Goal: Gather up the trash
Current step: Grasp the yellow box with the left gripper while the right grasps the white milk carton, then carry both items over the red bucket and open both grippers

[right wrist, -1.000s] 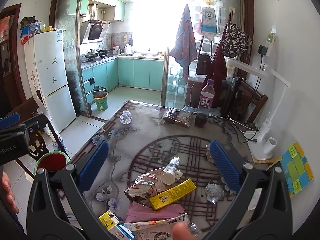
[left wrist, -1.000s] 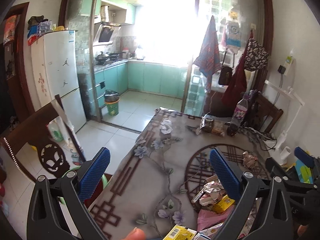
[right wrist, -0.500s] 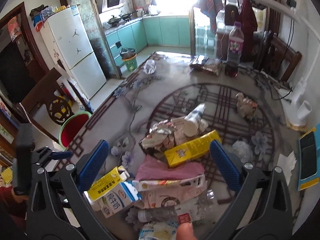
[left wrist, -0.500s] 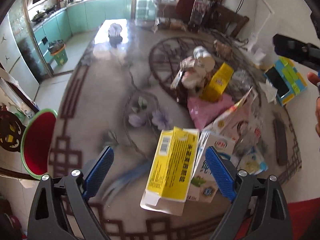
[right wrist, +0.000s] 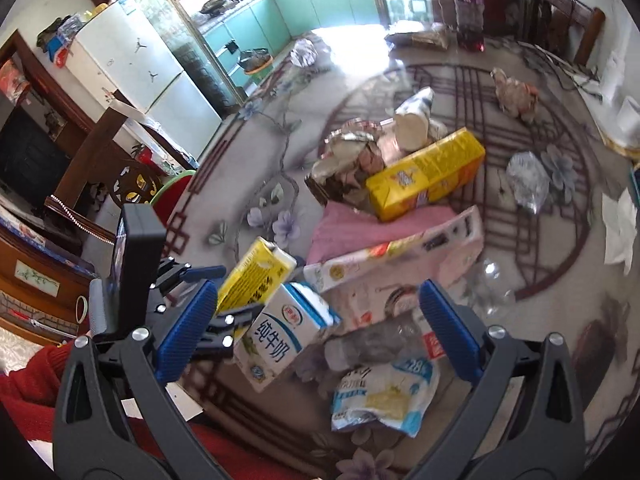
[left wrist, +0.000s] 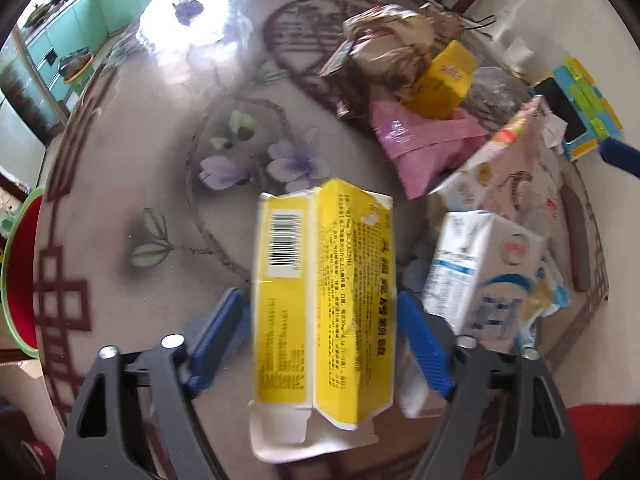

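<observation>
Both grippers hang over the table's litter: left gripper point(left wrist: 320, 320), jaws just narrowing, straddles the yellow carton point(left wrist: 324, 300) to lift it; right gripper point(right wrist: 316, 328) gapes, empty

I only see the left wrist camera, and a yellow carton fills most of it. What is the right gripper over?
Observer: The right gripper hangs open above a clear plastic bottle that lies on its side on the table.
Operator: Anything else under it?
Observer: A crumpled blue and white bag lies beside that bottle, on the side nearer the person.
Operator: What stands at the far end of the table?
Observer: A drink bottle with a purple label stands upright there, near a wooden chair.
</observation>
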`<state>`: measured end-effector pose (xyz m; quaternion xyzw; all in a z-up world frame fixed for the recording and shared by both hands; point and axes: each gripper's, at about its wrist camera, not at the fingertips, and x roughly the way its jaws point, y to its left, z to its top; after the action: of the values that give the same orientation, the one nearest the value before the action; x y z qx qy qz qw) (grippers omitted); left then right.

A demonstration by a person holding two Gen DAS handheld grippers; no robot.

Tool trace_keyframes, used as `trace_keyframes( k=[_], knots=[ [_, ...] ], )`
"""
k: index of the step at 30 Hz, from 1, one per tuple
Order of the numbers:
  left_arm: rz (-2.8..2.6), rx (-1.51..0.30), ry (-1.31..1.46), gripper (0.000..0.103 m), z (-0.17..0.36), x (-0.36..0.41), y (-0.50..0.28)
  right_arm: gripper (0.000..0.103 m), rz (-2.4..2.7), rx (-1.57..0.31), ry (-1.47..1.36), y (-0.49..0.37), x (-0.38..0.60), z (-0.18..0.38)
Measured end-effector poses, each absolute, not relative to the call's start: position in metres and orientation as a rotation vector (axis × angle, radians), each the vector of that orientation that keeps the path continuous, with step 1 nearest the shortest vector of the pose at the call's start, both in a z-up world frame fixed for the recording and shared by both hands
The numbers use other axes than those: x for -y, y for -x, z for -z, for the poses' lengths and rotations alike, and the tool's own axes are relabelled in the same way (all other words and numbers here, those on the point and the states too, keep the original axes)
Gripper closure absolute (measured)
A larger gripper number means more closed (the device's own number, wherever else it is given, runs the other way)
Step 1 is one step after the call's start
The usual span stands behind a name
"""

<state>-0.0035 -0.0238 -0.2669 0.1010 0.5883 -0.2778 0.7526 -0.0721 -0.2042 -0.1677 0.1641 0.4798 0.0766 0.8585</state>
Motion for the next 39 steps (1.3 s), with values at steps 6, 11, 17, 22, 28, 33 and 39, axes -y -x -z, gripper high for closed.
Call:
trace_keyframes(
  k=[6,11,17,22,28,33,39],
  knots=[
    [0.661,-1.184,-0.174,0.071,0.231,-0.007,-0.003,0.005,-0.113,-1.046,-0.401,0.080,0.183,0.178],
    [0.655,-1.098,-0.133,0.076,0.193,-0.037,-0.018,0.027,-0.026,-1.078,-0.591,0.084,0.166,0.206],
    [0.689,-1.037,-0.126,0.076,0.170,-0.063,-0.037,0.032,0.130,-1.140,-0.529,0.072,0.131,0.226],
    [0.688,-1.035,-0.110,0.074,0.169,-0.073,-0.050,0.036,0.280,-1.171,-0.464,0.059,0.117,0.243],
    [0.677,-1.020,-0.104,0.074,0.165,-0.109,-0.056,0.050,0.297,-1.123,-0.544,0.062,0.117,0.240],
    [0.618,-0.999,-0.052,0.074,0.160,-0.147,-0.069,0.050,0.213,-0.997,-0.542,0.049,0.099,0.196],
    [0.472,-0.966,-0.023,0.074,0.156,-0.204,-0.087,0.051,0.034,-0.925,-0.481,-0.004,0.056,0.163]
  ],
)
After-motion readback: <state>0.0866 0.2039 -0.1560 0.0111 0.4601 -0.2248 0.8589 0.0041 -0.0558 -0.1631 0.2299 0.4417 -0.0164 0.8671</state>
